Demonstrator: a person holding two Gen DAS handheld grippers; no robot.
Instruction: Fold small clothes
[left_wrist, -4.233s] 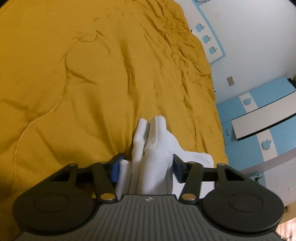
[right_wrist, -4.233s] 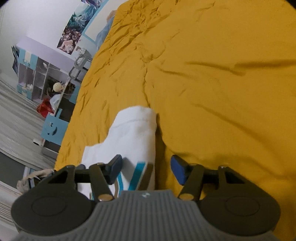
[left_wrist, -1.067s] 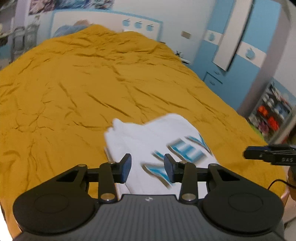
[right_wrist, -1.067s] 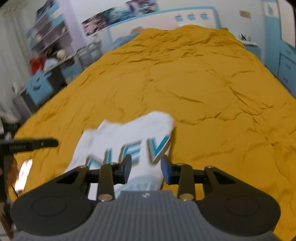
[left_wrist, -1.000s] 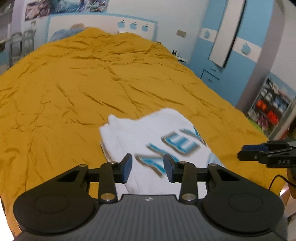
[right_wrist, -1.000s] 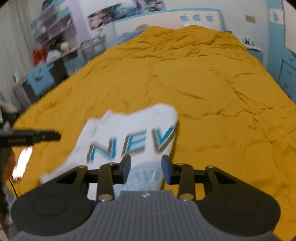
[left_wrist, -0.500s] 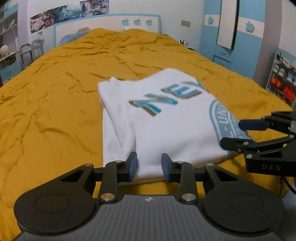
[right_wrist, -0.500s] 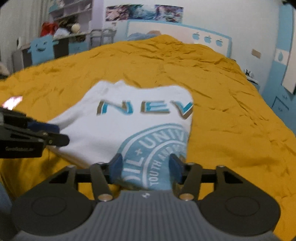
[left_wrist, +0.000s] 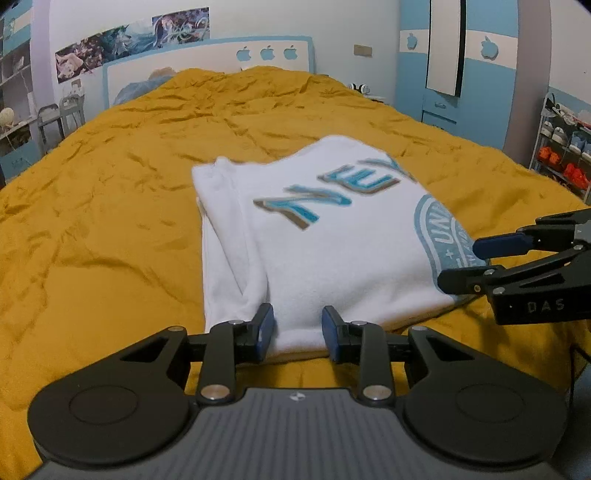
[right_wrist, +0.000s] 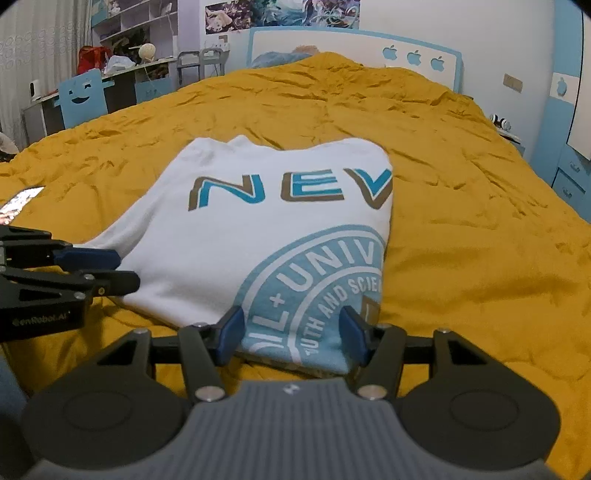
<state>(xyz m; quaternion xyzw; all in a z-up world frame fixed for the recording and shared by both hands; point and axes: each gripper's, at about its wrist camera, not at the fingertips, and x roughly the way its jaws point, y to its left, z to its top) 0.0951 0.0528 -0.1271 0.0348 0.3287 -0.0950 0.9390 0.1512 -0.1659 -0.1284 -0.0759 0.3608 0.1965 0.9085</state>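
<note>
At the near edge: folded white shirt (right_wrist: 266, 236) lying on the yellow bedspread (right_wrist: 461, 229).
Left gripper (left_wrist: 297, 328) pinches its hem narrowly, right gripper (right_wrist: 291, 332) stands wider around it, pads apparently off. A one-sided pull could drag those layers crooked further back.

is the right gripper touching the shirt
Cannot tell. In the right wrist view the right gripper straddles the shirt's near hem, jaws spread, but no clear gap or contact shows at the pads.
</note>
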